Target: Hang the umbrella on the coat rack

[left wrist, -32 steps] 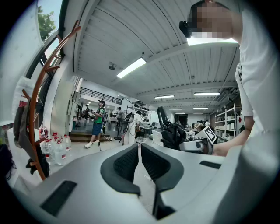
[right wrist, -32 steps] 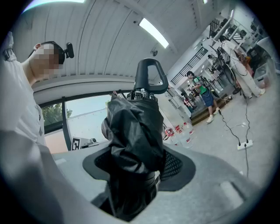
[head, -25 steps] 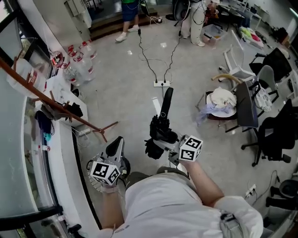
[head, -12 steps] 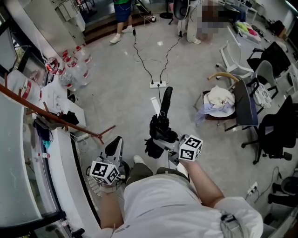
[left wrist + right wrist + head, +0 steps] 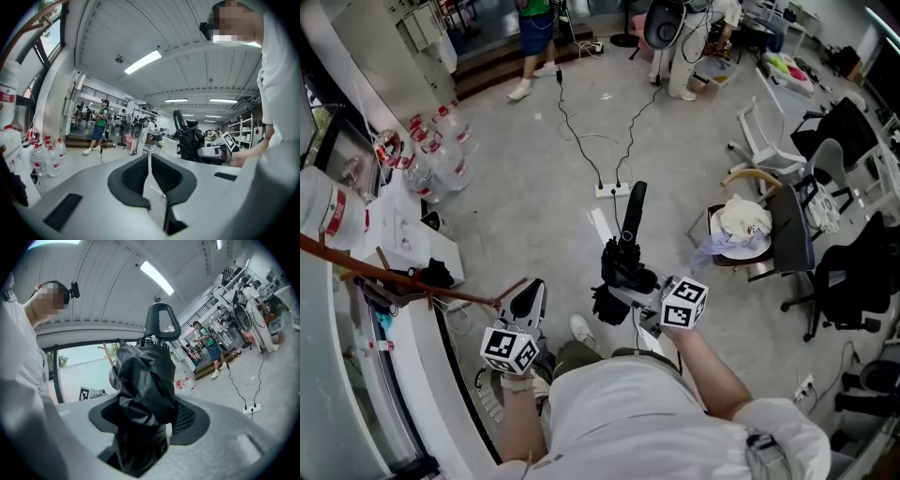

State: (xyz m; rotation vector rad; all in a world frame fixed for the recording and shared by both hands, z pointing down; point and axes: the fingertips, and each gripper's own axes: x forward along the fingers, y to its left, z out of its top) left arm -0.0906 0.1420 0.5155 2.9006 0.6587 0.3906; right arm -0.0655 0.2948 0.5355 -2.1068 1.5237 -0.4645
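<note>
The coat rack (image 5: 459,296) is the largest thing that matters to us. Its brown wooden arm slants in from the left edge of the head view and ends in a short upturned prong just beside the left gripper (image 5: 532,286). The umbrella (image 5: 623,262) is well to the right of it. It is black, folded and bunched, and held nearly level with its looped handle (image 5: 161,324) pointing away from us. We take this to be a carrying hold that keeps the loop free to slip over a prong. The right gripper (image 5: 630,281) is clamped around the folded fabric at mid-length, so the cloth bulges over both pads. The left gripper has its jaws drawn together on nothing, and we judge it is kept spare to steady the rack or the loop. Around us, a white ledge (image 5: 422,356) runs under the rack. A chair piled with pale clothes (image 5: 745,220) stands to the right, clear bottles (image 5: 431,159) cluster on the floor ahead to the left, and a power strip (image 5: 612,190) trails cables straight ahead. A dark item (image 5: 436,274) already hangs on the rack arm. Our own left gripper sits between the umbrella and the prong, and we judge that to be the main obstruction.
</note>
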